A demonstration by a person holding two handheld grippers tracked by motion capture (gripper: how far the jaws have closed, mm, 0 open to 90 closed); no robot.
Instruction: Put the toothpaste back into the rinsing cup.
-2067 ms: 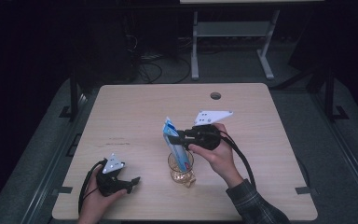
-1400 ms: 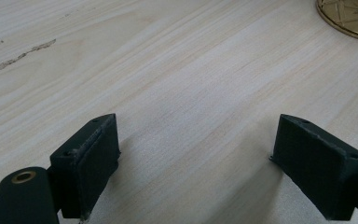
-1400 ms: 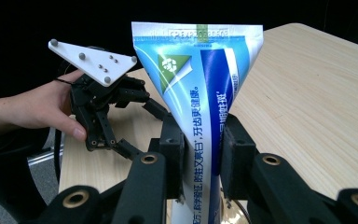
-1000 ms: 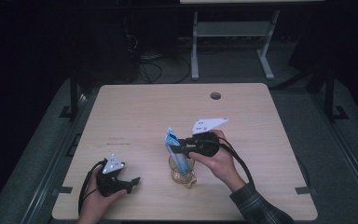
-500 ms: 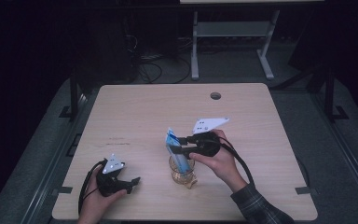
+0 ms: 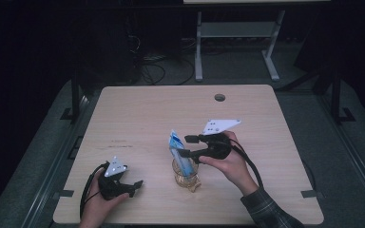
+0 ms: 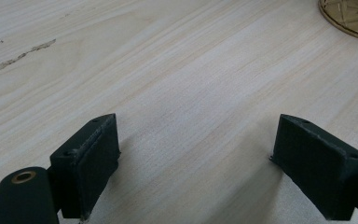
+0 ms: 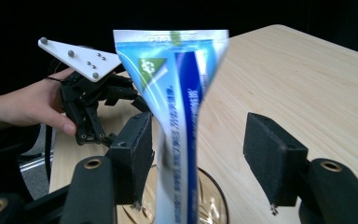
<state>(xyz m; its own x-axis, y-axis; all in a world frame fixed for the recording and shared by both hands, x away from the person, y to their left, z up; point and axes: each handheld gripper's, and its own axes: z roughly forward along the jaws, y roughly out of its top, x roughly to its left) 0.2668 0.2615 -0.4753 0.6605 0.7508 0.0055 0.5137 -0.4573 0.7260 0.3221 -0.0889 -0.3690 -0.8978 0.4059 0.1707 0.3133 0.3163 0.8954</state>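
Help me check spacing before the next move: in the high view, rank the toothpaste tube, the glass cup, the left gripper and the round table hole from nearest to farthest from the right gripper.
1. toothpaste tube: between the open jaws of the right gripper.
2. glass cup: just below, holding the tube.
3. round table hole: toward the far edge.
4. left gripper: near the front left corner.
The last two are close to call.

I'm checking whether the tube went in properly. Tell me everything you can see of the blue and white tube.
The tube is a soft squeeze tube, blue and white with a green patch and small print, and looks like plastic. It stands nearly upright, flat crimped end up, its lower end down inside the clear amber-tinted glass on the table. The right hand-held gripper has its jaws apart on either side of it; the left pad sits close against it, but contact is unclear. Its cap end is hidden.
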